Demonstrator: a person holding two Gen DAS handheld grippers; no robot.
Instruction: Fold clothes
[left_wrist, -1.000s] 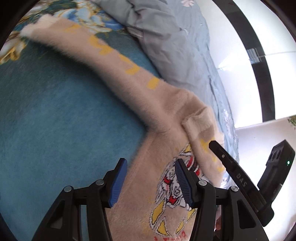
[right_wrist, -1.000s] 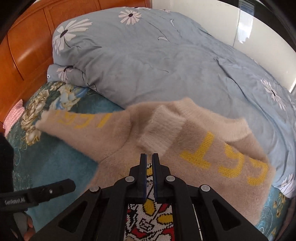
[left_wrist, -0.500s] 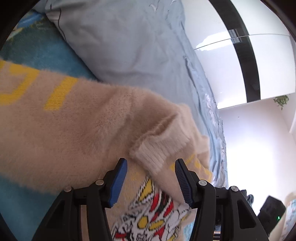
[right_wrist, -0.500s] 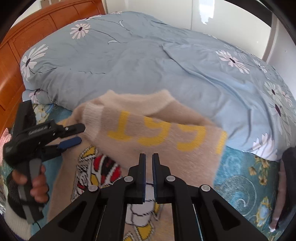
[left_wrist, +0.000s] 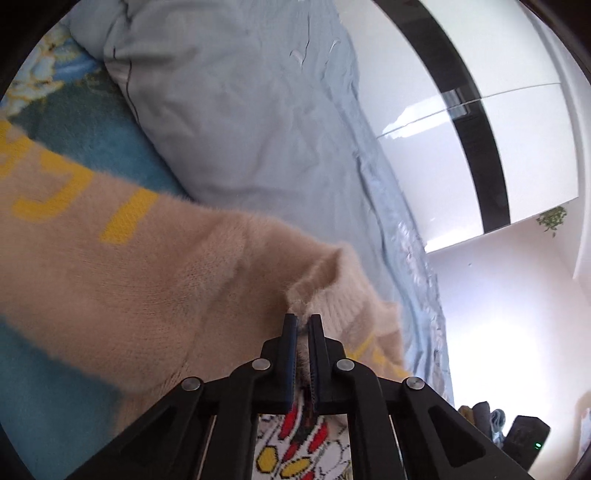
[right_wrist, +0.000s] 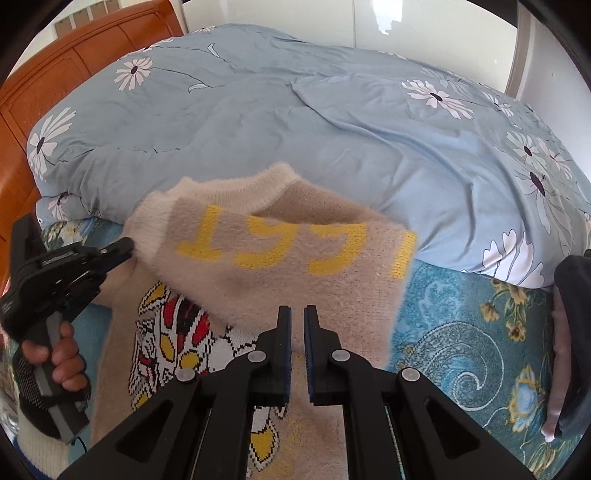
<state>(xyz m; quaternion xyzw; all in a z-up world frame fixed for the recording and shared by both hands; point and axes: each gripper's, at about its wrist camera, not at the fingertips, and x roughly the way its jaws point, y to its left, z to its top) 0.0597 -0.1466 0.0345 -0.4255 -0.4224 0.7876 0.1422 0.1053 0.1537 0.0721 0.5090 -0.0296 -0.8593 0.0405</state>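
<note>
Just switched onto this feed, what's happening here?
A person is folding a fuzzy beige sweater on a bed. The left gripper is shut on the cuff of the sleeve folded across the chest. The right gripper hovers over the sweater, nearly shut, gripping nothing visible.

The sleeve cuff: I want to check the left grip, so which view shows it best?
The right wrist view: the left gripper pinches the pale cuff of the folded-over sleeve in plain side view. The left wrist view shows the cuff only close-up, partly behind its fingers.
</note>
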